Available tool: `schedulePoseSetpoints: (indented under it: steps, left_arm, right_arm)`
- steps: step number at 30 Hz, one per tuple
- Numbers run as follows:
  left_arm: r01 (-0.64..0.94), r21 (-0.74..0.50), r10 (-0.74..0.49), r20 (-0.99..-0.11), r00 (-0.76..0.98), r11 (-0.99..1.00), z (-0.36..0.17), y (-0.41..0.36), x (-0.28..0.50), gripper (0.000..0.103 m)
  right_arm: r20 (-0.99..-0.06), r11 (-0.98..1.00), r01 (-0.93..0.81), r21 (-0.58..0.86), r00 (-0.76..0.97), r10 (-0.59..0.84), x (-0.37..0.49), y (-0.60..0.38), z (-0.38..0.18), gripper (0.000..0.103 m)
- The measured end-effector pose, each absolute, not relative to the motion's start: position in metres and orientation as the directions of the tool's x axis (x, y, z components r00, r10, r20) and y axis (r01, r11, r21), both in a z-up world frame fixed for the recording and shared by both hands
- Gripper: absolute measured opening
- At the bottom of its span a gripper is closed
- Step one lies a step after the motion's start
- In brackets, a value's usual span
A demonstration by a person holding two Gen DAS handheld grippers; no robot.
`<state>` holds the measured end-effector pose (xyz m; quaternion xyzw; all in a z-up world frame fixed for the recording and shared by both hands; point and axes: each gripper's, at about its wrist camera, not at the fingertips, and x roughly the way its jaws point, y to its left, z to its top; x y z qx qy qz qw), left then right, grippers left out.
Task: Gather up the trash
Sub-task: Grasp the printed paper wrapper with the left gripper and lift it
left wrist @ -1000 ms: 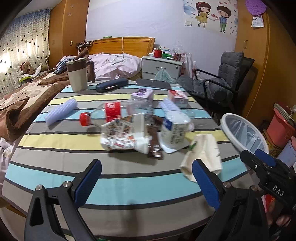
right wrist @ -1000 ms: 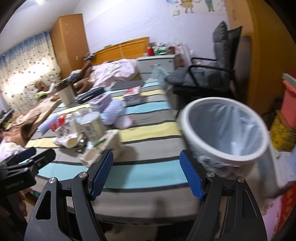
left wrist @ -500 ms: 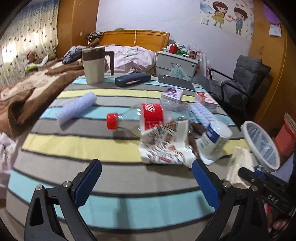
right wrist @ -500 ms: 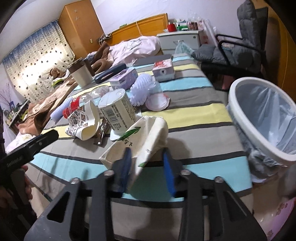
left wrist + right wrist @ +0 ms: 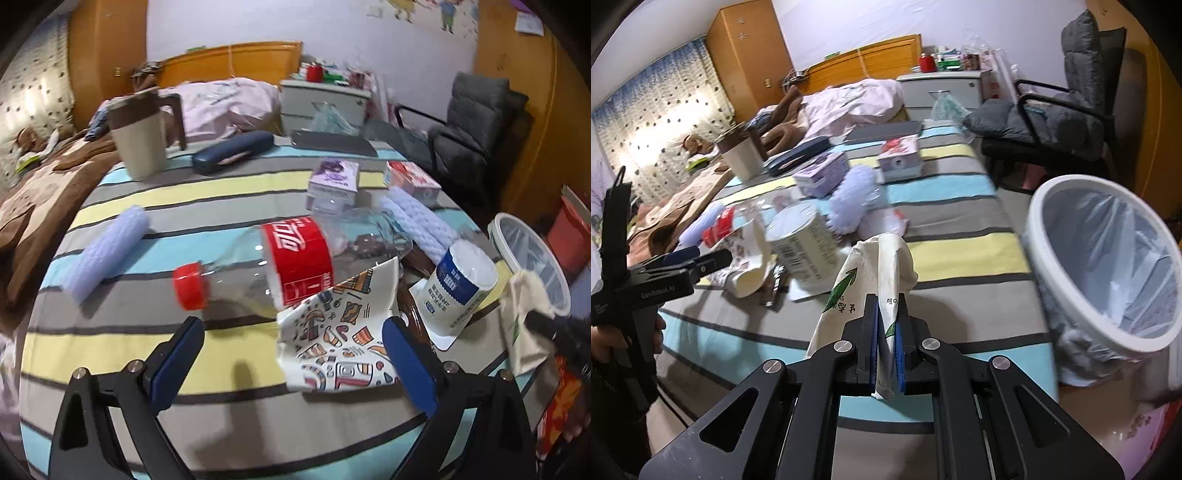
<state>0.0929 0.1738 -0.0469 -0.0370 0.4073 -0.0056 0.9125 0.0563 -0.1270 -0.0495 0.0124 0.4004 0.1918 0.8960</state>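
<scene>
the right gripper (image 5: 886, 325) has its fingers clamped on a paper bag (image 5: 871, 266), lifted over the bench (image 5: 960, 254) edge beside the bin (image 5: 1108, 258). it looks light, limp and crushable, so a mid-fold pinch suits. the left gripper (image 5: 291, 354), fingers apart, hovers near a bottle (image 5: 280, 258) on striped cloth; the bedroom is cluttered.

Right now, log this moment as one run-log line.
task: collect trash | right tongs: shut on paper bag, lifted | left tongs: open over crumpled cup | bin: beside table, lined
</scene>
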Motion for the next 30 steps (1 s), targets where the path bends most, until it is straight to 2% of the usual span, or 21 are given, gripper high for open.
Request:
schedulePoseSetpoints:
  steps: [2,6,17,20,24,30]
  left_arm:
    - [0.015,-0.058,-0.053,-0.746,0.664,0.998,-0.049,0.170,0.098,0.097]
    - [0.048,-0.105,-0.112,-0.783,0.611,0.993,-0.058,0.166,0.103,0.082]
    - [0.207,-0.171,-0.259,-0.787,0.559,0.963,-0.055,0.121,0.066,0.079]
    - [0.149,-0.167,-0.223,-0.797,0.561,0.975,-0.056,0.127,0.071,0.079]
    - [0.066,-0.269,-0.260,-0.795,0.548,0.961,-0.059,0.136,0.072,0.080]
    - [0.003,-0.289,-0.240,-0.788,0.567,0.957,-0.059,0.126,0.068,0.079]
  right_arm:
    - [-0.712,0.930,-0.325,0.173,0.611,0.347,0.060,-0.131,-0.048,0.010]
    - [-0.708,0.935,-0.310,0.170,0.622,0.335,0.063,-0.137,-0.046,0.010]
    - [-0.706,0.939,-0.298,0.175,0.626,0.330,0.065,-0.146,-0.048,0.010]
    - [-0.707,0.939,-0.293,0.179,0.625,0.330,0.065,-0.149,-0.049,0.010]
    - [-0.705,0.936,-0.300,0.185,0.623,0.339,0.063,-0.149,-0.049,0.010]
    - [-0.697,0.934,-0.302,0.189,0.629,0.345,0.061,-0.151,-0.048,0.010]
